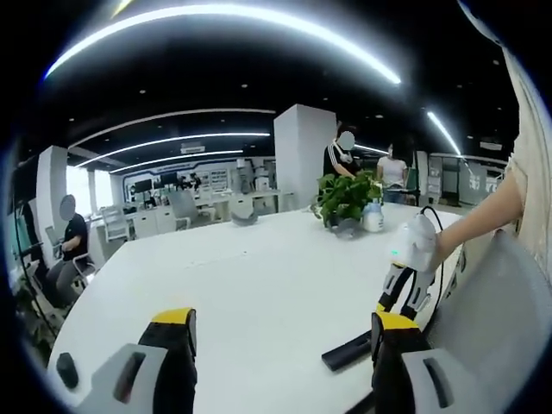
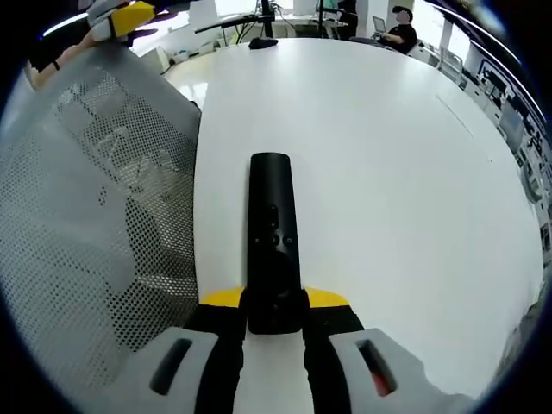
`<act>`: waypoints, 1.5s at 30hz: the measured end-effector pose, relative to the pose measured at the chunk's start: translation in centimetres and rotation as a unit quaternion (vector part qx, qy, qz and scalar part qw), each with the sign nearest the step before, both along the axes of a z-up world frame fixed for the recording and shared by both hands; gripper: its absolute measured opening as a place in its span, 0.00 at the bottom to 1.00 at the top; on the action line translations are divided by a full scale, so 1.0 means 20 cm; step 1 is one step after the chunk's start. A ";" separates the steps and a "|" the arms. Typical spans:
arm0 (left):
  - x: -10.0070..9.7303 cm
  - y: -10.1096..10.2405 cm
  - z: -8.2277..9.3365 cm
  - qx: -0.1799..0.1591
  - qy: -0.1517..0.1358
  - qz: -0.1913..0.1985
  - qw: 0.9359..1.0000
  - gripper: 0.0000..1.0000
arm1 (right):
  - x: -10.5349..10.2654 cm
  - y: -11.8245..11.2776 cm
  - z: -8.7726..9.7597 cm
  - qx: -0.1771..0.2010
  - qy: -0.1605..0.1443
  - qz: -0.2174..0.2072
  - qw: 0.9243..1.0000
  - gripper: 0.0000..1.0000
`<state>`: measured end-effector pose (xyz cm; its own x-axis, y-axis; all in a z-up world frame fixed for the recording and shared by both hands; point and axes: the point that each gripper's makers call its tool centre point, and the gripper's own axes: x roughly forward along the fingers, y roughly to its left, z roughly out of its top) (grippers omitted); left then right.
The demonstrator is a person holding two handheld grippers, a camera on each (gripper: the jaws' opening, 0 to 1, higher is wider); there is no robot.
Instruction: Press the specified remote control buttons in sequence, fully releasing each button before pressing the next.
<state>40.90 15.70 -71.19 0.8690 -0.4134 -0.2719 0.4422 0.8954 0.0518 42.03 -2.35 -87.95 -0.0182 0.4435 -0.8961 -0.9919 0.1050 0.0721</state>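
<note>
Lettering cannot be read on the black remote, which lies on the white table with its near end clamped between the right gripper's jaws, close to the table edge beside a mesh chair back. Ahead of the left gripper, whose jaws stand apart holding nothing, bare tabletop runs to a potted plant.

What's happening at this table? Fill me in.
A person works two hand-held grippers over a white table. The right gripper is closed around the near end of a black remote lying on the table. The left gripper hangs open above the tabletop, holding nothing. A potted plant stands farther back.
</note>
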 end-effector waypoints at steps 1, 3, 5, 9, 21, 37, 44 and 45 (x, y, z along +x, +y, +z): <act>0.00 0.00 0.00 0.001 0.002 0.000 1.000 0.87 | 0.01 0.00 0.00 0.000 0.000 0.001 1.000 0.24; 0.01 0.01 -0.01 0.000 0.005 0.000 1.000 0.87 | 0.02 0.00 0.00 -0.001 0.000 0.002 1.000 0.24; 0.01 0.03 -0.03 0.000 0.007 -0.001 1.000 0.87 | 0.04 0.00 0.00 -0.003 0.002 0.001 1.000 0.24; 0.01 0.05 -0.04 0.006 0.003 -0.003 1.000 0.86 | 0.06 0.01 0.00 -0.006 0.004 0.006 1.000 0.24; 0.02 0.08 -0.08 0.008 0.008 -0.005 1.000 0.85 | 0.13 0.02 0.00 -0.008 0.006 0.009 1.000 0.24; 0.01 0.18 -0.15 0.009 0.012 -0.010 1.000 0.82 | 0.21 0.02 -0.01 -0.007 0.009 0.008 1.000 0.24; 0.01 0.24 -0.20 0.008 0.014 -0.011 1.000 0.82 | 0.24 0.03 -0.01 -0.012 0.008 0.008 1.000 0.24; 0.01 0.24 -0.20 0.008 0.014 -0.010 1.000 0.82 | 0.25 0.03 -0.01 -0.014 0.009 0.010 1.000 0.24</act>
<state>41.06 20.55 -75.25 0.8525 -0.4265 -0.3023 0.4620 0.8853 0.0537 46.98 -1.76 -88.09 -0.0427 0.4168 -0.9080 -0.9923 0.0881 0.0871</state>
